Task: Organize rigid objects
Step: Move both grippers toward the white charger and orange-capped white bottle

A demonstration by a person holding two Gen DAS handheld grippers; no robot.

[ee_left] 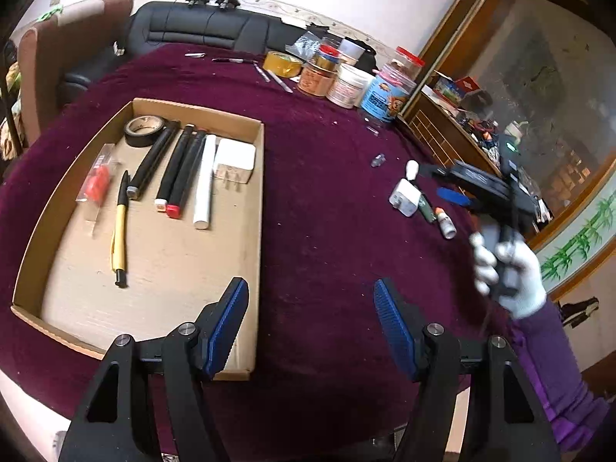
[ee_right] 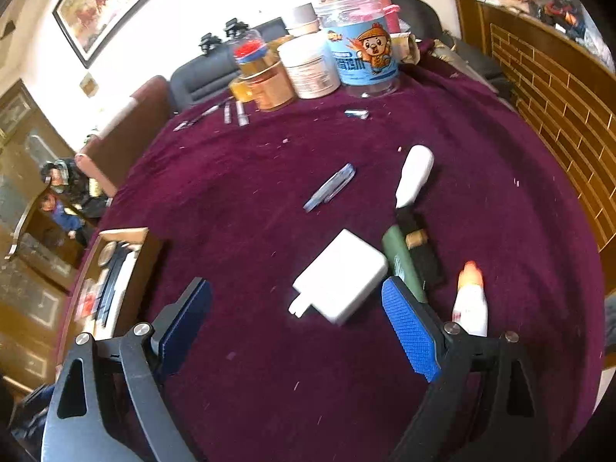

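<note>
A shallow cardboard box point(ee_left: 246, 123) lies on the maroon cloth and holds a tape roll point(ee_left: 143, 130), several markers point(ee_left: 181, 171), a yellow pen point(ee_left: 118, 231), a white charger point(ee_left: 235, 161) and a red packet point(ee_left: 96, 186). My left gripper point(ee_left: 310, 321) hovers open and empty over the box's near right corner. My right gripper point(ee_right: 296, 319) is open just before a white plug adapter point(ee_right: 342, 281), nothing between its pads. Beside the adapter lie a green tube point(ee_right: 402, 265), a glue bottle point(ee_right: 469, 300), a white-handled tool point(ee_right: 414, 175) and a clear blue pen point(ee_right: 329, 188).
Jars, tubs and tape rolls point(ee_right: 319, 61) crowd the table's far edge, with small pens point(ee_right: 235, 111) in front of them. A wooden cabinet point(ee_right: 558, 88) flanks the right side. A gloved hand point(ee_left: 508, 269) grips the right gripper's handle in the left wrist view.
</note>
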